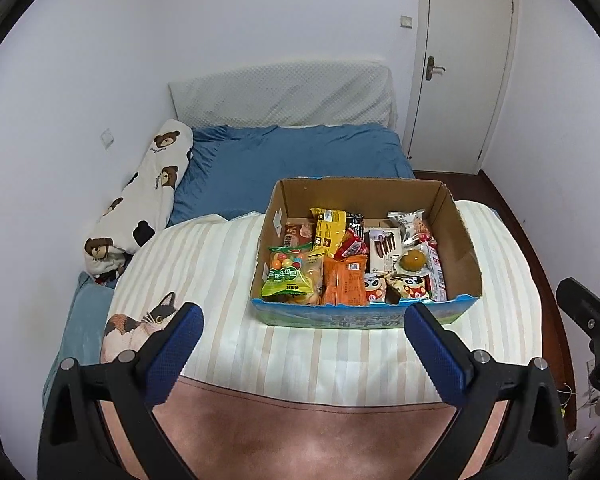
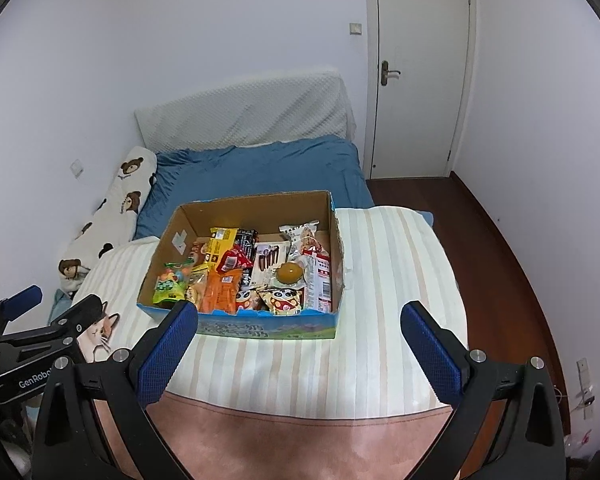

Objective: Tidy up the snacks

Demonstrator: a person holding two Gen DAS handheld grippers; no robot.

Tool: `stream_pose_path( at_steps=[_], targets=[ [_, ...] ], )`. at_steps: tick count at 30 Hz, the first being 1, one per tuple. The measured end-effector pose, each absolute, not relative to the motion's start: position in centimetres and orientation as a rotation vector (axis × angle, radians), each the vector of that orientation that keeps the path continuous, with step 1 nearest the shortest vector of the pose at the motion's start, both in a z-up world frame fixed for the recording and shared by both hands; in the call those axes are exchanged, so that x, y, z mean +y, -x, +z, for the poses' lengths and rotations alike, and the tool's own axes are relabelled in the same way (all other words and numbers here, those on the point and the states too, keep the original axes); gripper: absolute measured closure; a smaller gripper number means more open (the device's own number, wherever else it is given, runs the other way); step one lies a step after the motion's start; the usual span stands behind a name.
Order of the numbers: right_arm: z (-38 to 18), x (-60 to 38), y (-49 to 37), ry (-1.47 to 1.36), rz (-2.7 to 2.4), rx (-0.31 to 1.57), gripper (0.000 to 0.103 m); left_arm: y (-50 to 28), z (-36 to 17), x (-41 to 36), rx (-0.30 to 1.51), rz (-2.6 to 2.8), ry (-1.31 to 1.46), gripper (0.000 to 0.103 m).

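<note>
An open cardboard box (image 1: 462,236) with a blue printed front stands on the striped blanket on the bed. It holds several snack packets: a green candy bag (image 1: 286,276), an orange packet (image 1: 346,282), a yellow packet (image 1: 330,228), a round yellow jelly cup (image 1: 413,260) and panda packets (image 1: 408,286). The box also shows in the right wrist view (image 2: 168,236). My left gripper (image 1: 302,320) is open and empty, just before the box's front. My right gripper (image 2: 299,322) is open and empty, at the box's front edge.
The striped blanket (image 1: 220,272) with a cat print covers the near bed. A blue duvet (image 1: 292,160), a bear-print pillow (image 1: 148,192) and a white headboard cushion (image 1: 284,94) lie beyond. A shut door (image 1: 468,60) stands at the right, and wooden floor (image 2: 496,260) runs beside the bed.
</note>
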State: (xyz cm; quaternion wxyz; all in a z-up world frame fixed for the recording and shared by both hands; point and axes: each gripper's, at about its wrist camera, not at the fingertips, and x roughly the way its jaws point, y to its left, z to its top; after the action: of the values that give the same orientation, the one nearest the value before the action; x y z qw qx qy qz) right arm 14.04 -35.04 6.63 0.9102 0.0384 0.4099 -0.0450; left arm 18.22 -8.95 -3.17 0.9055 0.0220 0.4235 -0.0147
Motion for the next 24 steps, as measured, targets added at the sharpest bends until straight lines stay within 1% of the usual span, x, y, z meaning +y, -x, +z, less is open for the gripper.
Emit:
stream_pose_path(
  at_steps=[13,24],
  targets=[
    [2.0,-35.4,-18.8,-0.071,-0.119,0.968,0.0,-22.3,-6.6,-9.9,1.001,-0.058,-0.073,0.0],
    [1.0,-35.6,-19.6,-0.071,-0.13,1.002,0.0,-23.0,-7.1,-10.1,1.014,-0.067,-0.068,0.0]
  ],
)
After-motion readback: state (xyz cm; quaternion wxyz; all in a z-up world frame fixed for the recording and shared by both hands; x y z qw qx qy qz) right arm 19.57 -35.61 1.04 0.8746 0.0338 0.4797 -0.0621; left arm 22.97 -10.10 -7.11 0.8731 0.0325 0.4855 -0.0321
